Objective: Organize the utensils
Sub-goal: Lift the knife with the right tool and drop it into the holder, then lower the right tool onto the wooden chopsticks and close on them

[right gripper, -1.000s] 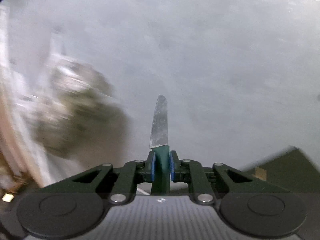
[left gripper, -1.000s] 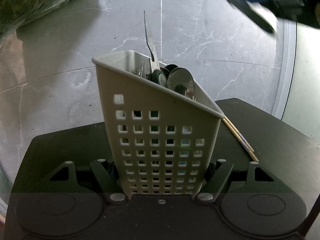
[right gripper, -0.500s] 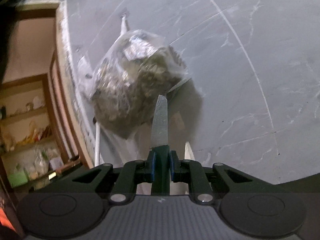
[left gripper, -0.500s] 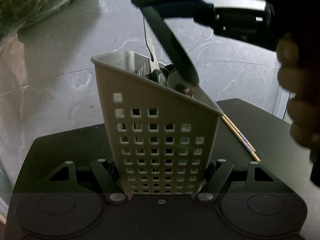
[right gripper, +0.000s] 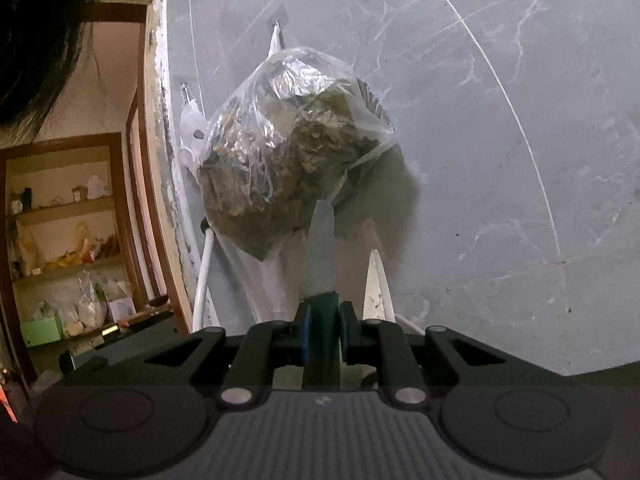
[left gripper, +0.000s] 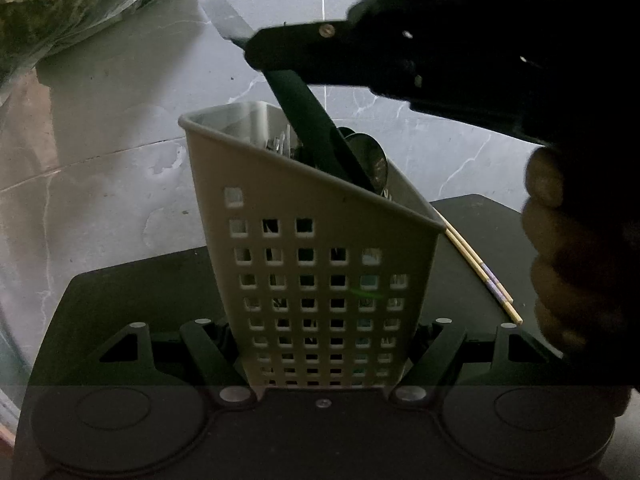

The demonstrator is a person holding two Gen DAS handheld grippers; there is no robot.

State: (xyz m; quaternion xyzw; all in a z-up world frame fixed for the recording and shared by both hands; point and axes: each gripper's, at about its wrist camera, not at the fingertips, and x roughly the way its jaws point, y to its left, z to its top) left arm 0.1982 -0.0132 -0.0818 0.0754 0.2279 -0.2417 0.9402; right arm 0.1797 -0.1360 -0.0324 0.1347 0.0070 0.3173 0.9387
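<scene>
Here the right gripper (right gripper: 323, 334) jaws clench the knife (right gripper: 320, 256) handle, blade protruding forward.

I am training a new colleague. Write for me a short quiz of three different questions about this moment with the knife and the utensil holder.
1. True or false: the left gripper is clamped on the grey perforated holder.
2. Which end of the knife points down into the holder? A. the blade B. the dark handle
3. Fill in: the right gripper is shut on the knife's ______.

Key:
1. True; its fingers press the holder's lower sides.
2. B; the handle enters the holder, the blade sticks up and out past the gripper.
3. Handle; the blue pads squeeze it just behind the blade.
</scene>
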